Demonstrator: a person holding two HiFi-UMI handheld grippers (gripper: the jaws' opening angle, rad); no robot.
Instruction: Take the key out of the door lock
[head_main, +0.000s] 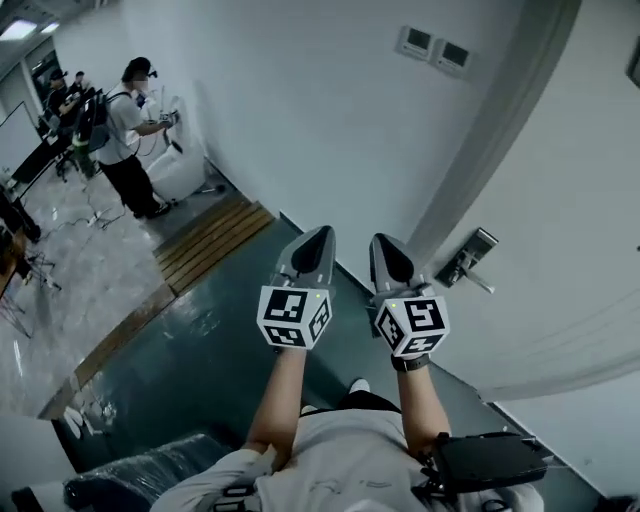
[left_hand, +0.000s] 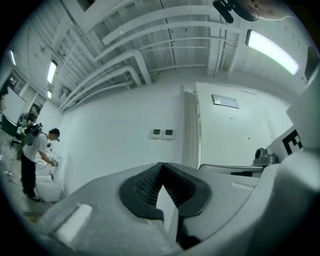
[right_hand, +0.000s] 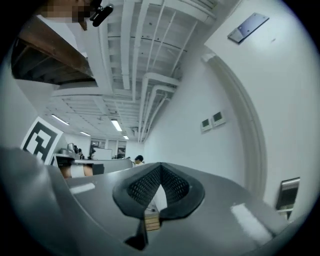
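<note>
A silver door lock (head_main: 467, 258) with a lever handle sits on the white door (head_main: 560, 230) at the right of the head view. No key can be made out in it at this size. My left gripper (head_main: 318, 238) and right gripper (head_main: 384, 245) are held up side by side, left of the lock and apart from it. Both are shut and hold nothing. The left gripper view shows shut jaws (left_hand: 162, 169) pointing at the wall beside the door frame (left_hand: 190, 125). In the right gripper view the shut jaws (right_hand: 160, 169) point at the wall, with the lock plate (right_hand: 288, 193) at the lower right.
Two wall control panels (head_main: 432, 48) hang left of the door frame. A wooden step (head_main: 210, 240) edges the dark floor (head_main: 200, 360) on the left. A person (head_main: 125, 130) stands by a white fixture at the far left, beside desks with other people.
</note>
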